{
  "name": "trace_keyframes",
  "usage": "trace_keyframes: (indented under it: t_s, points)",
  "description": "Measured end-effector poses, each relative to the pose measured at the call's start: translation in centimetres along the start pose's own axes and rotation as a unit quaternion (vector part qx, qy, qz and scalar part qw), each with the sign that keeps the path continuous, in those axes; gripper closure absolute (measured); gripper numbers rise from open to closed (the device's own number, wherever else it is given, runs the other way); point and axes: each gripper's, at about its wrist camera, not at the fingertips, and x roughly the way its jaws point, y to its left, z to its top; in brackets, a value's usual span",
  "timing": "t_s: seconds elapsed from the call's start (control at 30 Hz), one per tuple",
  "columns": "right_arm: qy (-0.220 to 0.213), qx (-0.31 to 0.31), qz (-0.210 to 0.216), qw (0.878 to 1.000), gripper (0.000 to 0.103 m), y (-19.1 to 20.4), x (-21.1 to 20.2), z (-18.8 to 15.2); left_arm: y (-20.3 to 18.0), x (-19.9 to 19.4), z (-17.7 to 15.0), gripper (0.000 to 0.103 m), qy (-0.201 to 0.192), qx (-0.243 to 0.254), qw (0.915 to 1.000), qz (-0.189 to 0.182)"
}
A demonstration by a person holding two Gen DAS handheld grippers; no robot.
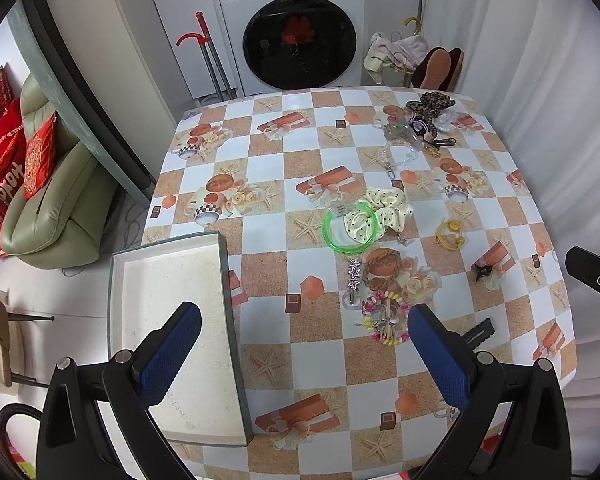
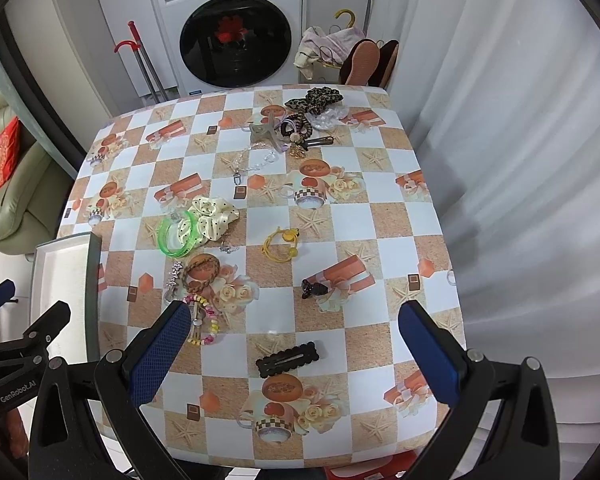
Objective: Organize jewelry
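The table (image 2: 380, 232), under a checked cloth, carries every piece of jewelry; nothing is sorted yet. The shallow box (image 1: 172, 320) at the left edge lies with its floor bare, so in my judgement the task is at its very start and all items remain to be moved.

Items outstanding, by size: a tangled heap (image 2: 300, 120) at the far side, including a leopard-print bow, clips and a chain; the cream dotted scrunchie (image 2: 212, 216) near the middle, with the green bangle (image 2: 177, 236) overlapping it; the braided brown bracelet (image 2: 200, 276) and the pastel bead bracelet (image 2: 206, 320) nearer the box; the yellow hair tie (image 2: 280, 242); the black scalloped clip (image 2: 287, 360) nearest the right gripper; a small dark claw clip (image 2: 315, 289); a little star clip (image 1: 354, 274).

Left gripper (image 1: 304, 328): jaws spread wide, holding nothing, hovering over the box's near corner. Right gripper (image 2: 296, 322): jaws likewise wide apart, empty, above the black scalloped clip.
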Motion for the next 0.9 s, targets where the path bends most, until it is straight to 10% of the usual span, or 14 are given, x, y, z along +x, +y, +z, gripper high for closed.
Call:
trace_keyframes:
  t_s: [0.9]
  points:
    - [0.002, 0.001, 0.001, 1.0, 0.0, 0.18, 0.17, -0.31, 0.25, 0.04, -0.09, 0.0, 0.001, 0.0, 1.0, -0.001]
